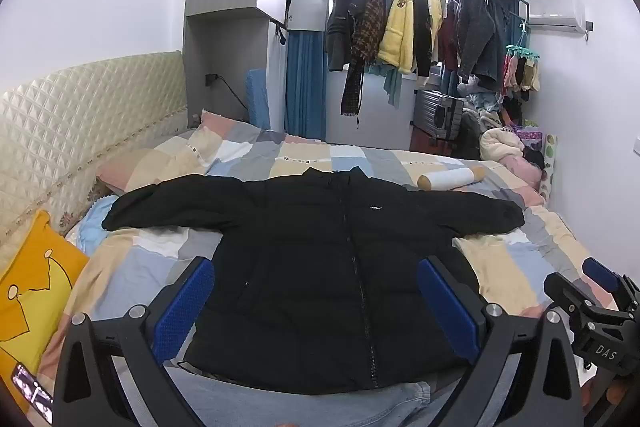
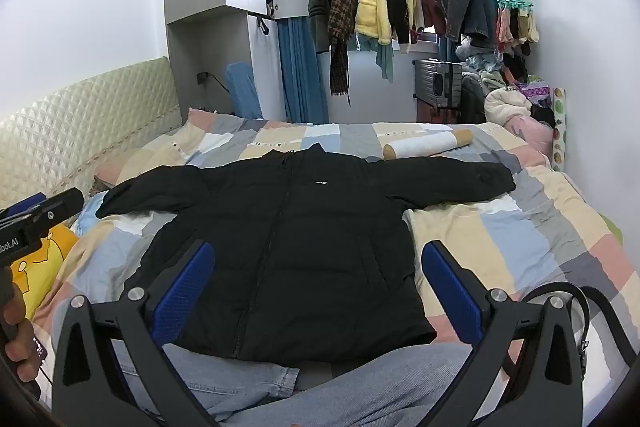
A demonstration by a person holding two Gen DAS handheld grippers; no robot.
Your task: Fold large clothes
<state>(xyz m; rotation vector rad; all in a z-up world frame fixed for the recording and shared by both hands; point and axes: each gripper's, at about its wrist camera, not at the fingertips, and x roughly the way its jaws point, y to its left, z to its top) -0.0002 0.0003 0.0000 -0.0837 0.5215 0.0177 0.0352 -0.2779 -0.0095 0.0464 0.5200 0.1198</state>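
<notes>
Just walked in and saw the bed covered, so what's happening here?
A person holds a hand-held gripper in each hand over a black puffer jacket spread flat, zipped, sleeves out, on the patchwork bedspread. The left hand-held gripper and right hand-held gripper are both open, holding nothing. Folding hasn't begun.

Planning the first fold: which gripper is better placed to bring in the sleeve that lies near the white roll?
Right, probably. The right gripper, open, hovers on that side of the jacket, nearer that sleeve; the left gripper would have to cross the jacket.
</notes>
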